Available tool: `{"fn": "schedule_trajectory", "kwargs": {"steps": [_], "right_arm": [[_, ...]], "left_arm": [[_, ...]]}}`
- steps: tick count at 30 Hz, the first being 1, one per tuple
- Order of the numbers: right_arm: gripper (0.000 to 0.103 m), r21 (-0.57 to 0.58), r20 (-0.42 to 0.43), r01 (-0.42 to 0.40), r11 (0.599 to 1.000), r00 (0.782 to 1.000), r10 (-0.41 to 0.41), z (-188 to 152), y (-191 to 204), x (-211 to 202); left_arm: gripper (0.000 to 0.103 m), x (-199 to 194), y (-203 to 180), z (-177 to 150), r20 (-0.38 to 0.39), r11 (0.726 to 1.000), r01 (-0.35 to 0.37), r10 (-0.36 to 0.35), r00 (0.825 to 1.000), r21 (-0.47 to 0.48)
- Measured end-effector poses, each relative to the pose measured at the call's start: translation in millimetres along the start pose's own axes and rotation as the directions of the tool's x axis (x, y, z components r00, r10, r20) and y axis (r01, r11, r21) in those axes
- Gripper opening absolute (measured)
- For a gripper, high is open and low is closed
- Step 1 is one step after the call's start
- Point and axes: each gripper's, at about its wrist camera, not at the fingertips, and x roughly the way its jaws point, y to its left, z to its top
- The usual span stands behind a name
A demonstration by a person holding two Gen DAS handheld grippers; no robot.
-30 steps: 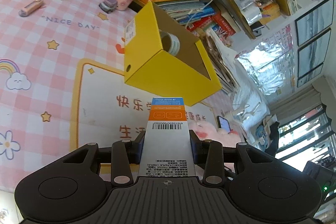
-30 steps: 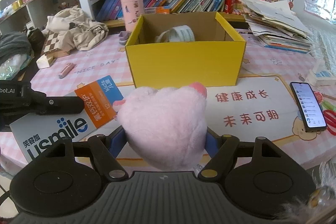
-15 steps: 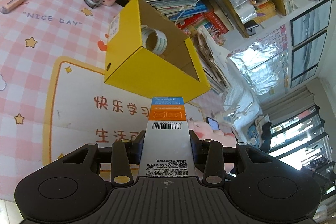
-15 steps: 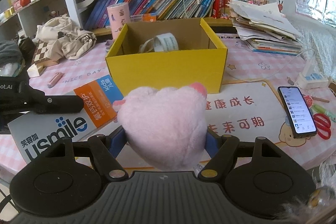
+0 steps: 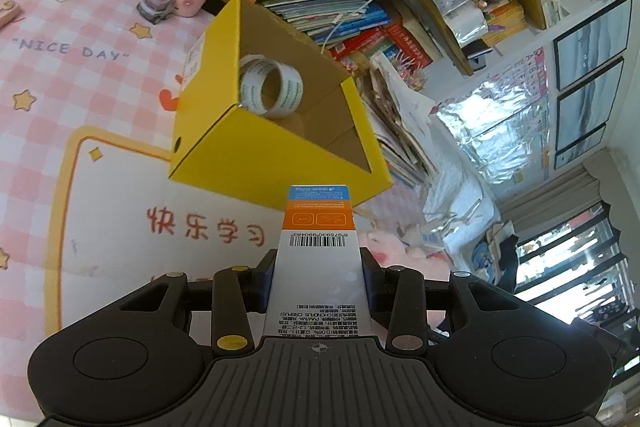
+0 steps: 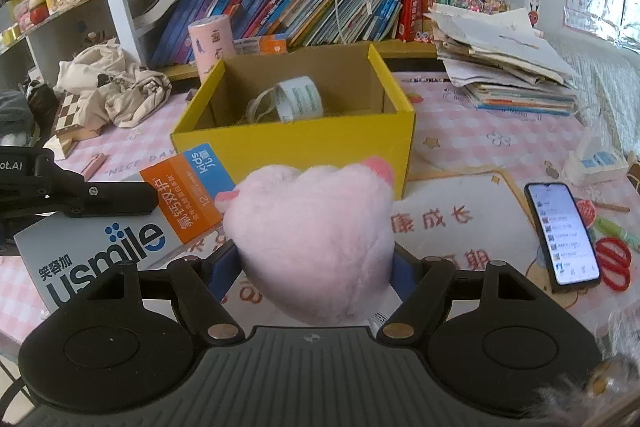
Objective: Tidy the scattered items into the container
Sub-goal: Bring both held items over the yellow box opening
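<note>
Both loads are in transit: the left gripper (image 5: 318, 287) pinches the toothpaste carton (image 5: 318, 267), the right gripper (image 6: 312, 267) squeezes the pink plush toy (image 6: 308, 243), both just short of the yellow box (image 6: 292, 147); next, lift over its rim and release.

Fluffy plush toy (image 6: 308, 243); matt cardboard box (image 6: 296, 147)

Bright daylight from window (image 5: 568, 259) — soft shadows, strong fisheye bending at edges, sharp focus.
</note>
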Motion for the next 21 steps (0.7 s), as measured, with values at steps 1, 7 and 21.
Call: {"fn": "schedule_trajectory", "kwargs": {"steps": [1,7,21], "right_arm": [[0.073,0.001,0.006,-0.002,1.000,1.000,0.002,3,-3,0],[0.073,-0.002,0.079,-0.014,1.000,0.997,0.014,24,-17,0],[0.073,-0.086,0.161,-0.075,0.993,0.983,0.088,92,-47,39]], "left_arm": [[0.038,1,-2,2,0.005,1.000,0.004,-0.004,1.000,0.000],[0.038,9,-17,20,0.044,0.999,0.044,-0.043,0.998,-0.023],[0.038,44,-39,74,0.156,0.999,0.021,-0.016,0.988,-0.034]]}}
